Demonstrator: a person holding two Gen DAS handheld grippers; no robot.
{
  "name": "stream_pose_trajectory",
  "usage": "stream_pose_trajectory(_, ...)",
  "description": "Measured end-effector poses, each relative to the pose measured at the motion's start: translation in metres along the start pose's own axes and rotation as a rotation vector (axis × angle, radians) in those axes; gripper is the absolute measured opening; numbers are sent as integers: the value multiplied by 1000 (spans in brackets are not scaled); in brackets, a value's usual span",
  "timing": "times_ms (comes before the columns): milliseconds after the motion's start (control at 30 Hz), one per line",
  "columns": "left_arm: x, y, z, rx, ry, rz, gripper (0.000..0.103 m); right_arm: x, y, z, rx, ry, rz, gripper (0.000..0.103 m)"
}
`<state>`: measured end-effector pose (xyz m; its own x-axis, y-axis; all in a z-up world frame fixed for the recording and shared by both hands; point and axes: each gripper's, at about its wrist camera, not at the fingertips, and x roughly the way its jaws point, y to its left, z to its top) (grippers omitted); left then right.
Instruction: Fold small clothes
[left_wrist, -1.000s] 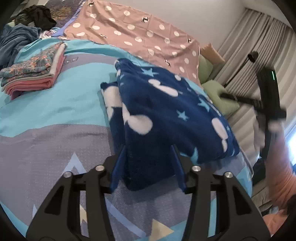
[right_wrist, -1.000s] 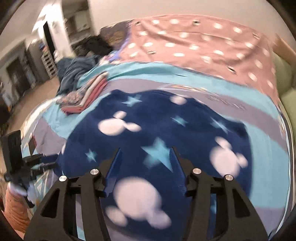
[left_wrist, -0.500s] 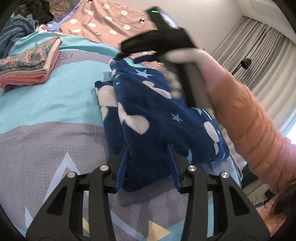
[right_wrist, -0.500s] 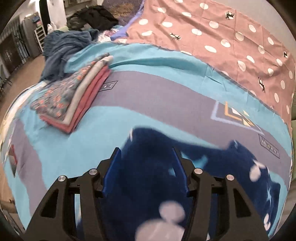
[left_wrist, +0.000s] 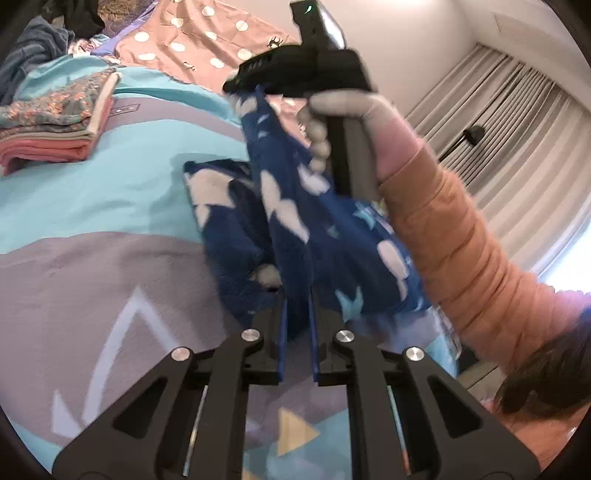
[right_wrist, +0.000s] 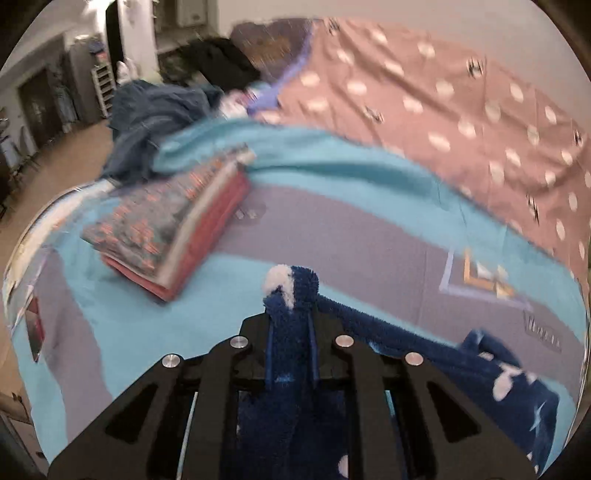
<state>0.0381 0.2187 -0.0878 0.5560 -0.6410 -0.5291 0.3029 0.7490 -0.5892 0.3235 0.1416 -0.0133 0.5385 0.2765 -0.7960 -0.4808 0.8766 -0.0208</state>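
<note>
A dark blue fleece garment (left_wrist: 295, 221) with white mouse heads and pale stars lies on the bed, one long edge lifted. My left gripper (left_wrist: 298, 314) is shut on its near end. My right gripper (right_wrist: 291, 332) is shut on its far end, a fluffy tuft (right_wrist: 290, 284) sticking out past the fingertips; the rest of the garment (right_wrist: 509, 376) trails to the right. In the left wrist view the right gripper's black body (left_wrist: 306, 70) is held in a gloved hand above the garment.
A stack of folded clothes (right_wrist: 173, 236) lies on the teal and grey bedsheet (right_wrist: 369, 236), left of the garment; it also shows in the left wrist view (left_wrist: 59, 122). A pink dotted blanket (right_wrist: 461, 110) and a heap of dark clothes (right_wrist: 155, 122) lie behind. Curtains (left_wrist: 517, 129) hang at the right.
Both grippers closed on the blue garment, left on the near end, right on the far end. The right gripper came across over the garment and lifted its edge off the bed.
</note>
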Motion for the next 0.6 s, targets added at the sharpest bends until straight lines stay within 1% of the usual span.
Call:
stream_pose_trajectory(33, 6, 6, -4, -9, 25, 34, 10, 10, 0, 0, -2, 20, -2, 16)
stream_pose_trajectory(67, 16, 14, -9, -36, 65, 74, 10, 34, -1, -6, -6, 72, -1, 23)
stream_pose_trajectory(100, 24, 22, -13, -56, 91, 88, 10, 57, -4, -13, -14, 132, 15, 27)
stream_pose_trajectory(133, 27, 27, -17, -77, 91, 79, 10, 80, -7, -22, -10, 200, 40, 33)
stream_pose_trajectory(167, 26, 29, -18, -93, 76, 70, 11, 87, -13, -30, 21, 200, 66, 34)
stream_pose_trajectory(200, 23, 27, -17, -90, 67, 75, 12, 77, -18, -29, 47, 157, 90, 34)
stream_pose_trajectory(267, 12, 19, -16, -46, 47, 107, 17, 51, -26, -24, 84, 118, 107, 36)
stream_pose_trajectory(333, 2, 14, -15, -8, 37, 147, 20, 4, -38, -22, 84, 42, 131, 37)
stream_pose_trajectory(367, -4, 12, -13, 0, 25, 156, 20, -15, -42, -23, 68, 11, 127, 41)
stream_pose_trajectory(400, -12, 10, -9, 9, -4, 156, 20, -40, -47, -27, 38, -34, 104, 44)
stream_pose_trajectory(467, -24, 2, -2, 30, -61, 136, 20, -85, -63, -45, -11, -124, 14, 56)
stream_pose_trajectory(500, -30, -5, 5, 57, -97, 121, 26, -101, -73, -58, -11, -153, -35, 58)
stream_pose_trajectory(533, -31, -12, 9, 83, -115, 115, 31, -109, -81, -67, 3, -163, -64, 60)
stream_pose_trajectory(567, -27, -21, 15, 121, -123, 117, 40, -120, -98, -85, 57, -161, -100, 60)
stream_pose_trajectory(600, -22, -27, 19, 144, -119, 118, 41, -126, -116, -104, 146, -137, -125, 60)
